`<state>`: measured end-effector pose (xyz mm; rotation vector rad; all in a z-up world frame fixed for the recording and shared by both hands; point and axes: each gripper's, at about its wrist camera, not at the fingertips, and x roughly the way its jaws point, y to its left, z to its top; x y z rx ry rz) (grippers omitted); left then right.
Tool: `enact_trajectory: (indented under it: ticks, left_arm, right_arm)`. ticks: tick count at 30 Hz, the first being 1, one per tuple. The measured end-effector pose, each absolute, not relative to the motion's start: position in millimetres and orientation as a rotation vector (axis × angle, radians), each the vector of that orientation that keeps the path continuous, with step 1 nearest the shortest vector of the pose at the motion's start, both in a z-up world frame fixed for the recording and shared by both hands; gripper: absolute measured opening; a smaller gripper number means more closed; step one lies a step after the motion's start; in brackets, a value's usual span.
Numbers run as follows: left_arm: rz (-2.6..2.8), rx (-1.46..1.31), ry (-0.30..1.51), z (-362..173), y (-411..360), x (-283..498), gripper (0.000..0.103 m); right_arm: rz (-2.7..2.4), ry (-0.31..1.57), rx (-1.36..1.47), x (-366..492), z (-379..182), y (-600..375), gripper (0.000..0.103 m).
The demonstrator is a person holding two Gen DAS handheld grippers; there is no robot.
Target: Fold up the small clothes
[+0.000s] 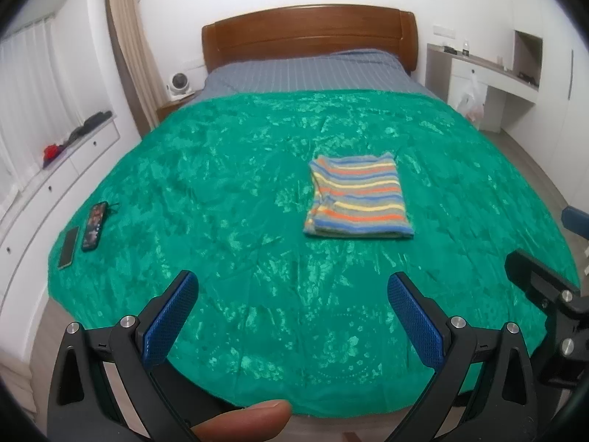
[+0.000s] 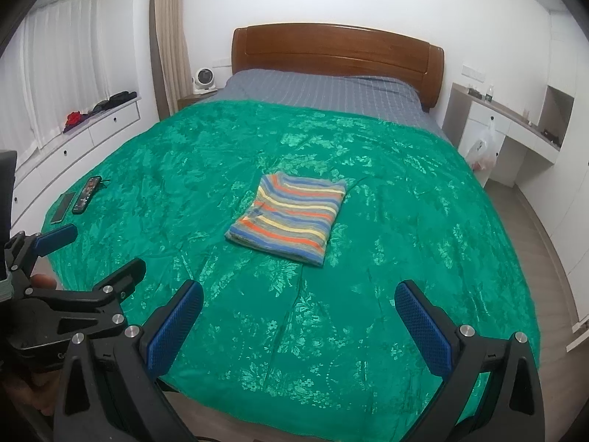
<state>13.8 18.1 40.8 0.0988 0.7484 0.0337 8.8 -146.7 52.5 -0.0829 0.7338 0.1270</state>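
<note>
Fingers of left gripper (image 1: pixel 292 294) and right gripper (image 2: pixel 299 304) spread, empty. Shirt (image 1: pixel 357 196) lies folded on bedspread (image 1: pixel 221 169); fold looks complete. Next: withdraw.

Open green bedspread (image 1: pixel 239 184) around folded garment (image 1: pixel 357 199); 2 phones (image 1: pixel 84 232) far left.

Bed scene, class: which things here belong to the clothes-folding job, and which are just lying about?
Belong to the job:
striped garment, folded
left gripper, open
right gripper, open
green bedspread, the work surface

Just lying about:
two phones
small fan
plastic bag
clothes on the window ledge
</note>
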Motion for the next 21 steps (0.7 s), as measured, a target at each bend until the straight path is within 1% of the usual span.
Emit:
enact_trajectory:
  ticks: [21]
  left_arm:
    - [0.027, 0.095, 0.752, 44, 9, 18, 0.103]
  right_arm:
    - [0.033, 0.762, -0.079, 12, 48, -165, 0.103]
